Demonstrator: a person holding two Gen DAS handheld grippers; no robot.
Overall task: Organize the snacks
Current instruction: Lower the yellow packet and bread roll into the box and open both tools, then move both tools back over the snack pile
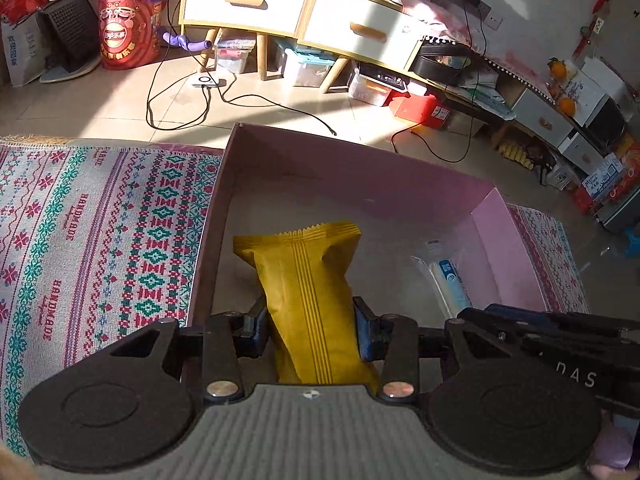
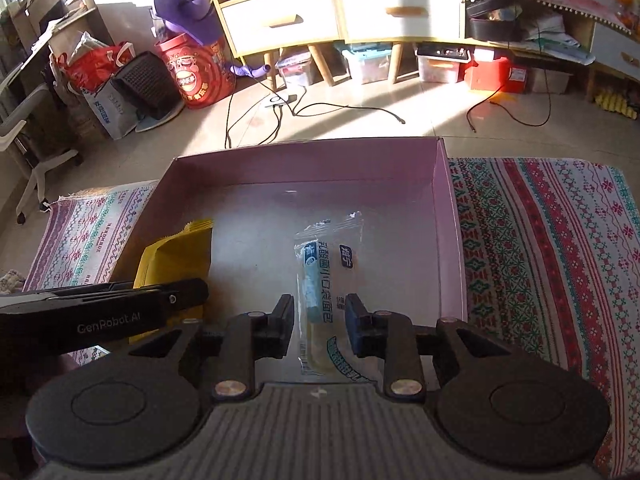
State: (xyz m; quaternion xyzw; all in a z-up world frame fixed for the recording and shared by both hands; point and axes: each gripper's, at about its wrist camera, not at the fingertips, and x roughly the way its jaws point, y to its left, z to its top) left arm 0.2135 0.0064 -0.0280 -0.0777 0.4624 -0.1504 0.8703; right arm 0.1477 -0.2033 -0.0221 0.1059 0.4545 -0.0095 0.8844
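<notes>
Both tongs reach into the pink box (image 2: 448, 216). Left gripper (image 1: 312, 332) pinches a yellow snack packet (image 1: 308, 280) at lower centre of its view. Right gripper (image 2: 320, 320) stands slightly spread, its pads clear of the clear-wrapped bread packet (image 2: 320, 276) lying on the box floor between them. A patterned cloth (image 2: 540, 260) lies under the box.

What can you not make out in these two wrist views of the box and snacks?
- Yellow packet: lower end hidden by the left claw body, left view; front print unseen.
- Clear packet: near end cut off by the right claw body, right view.
- Box: near wall hidden in both views.
- Shelf items: too small, cut by top edge.
</notes>
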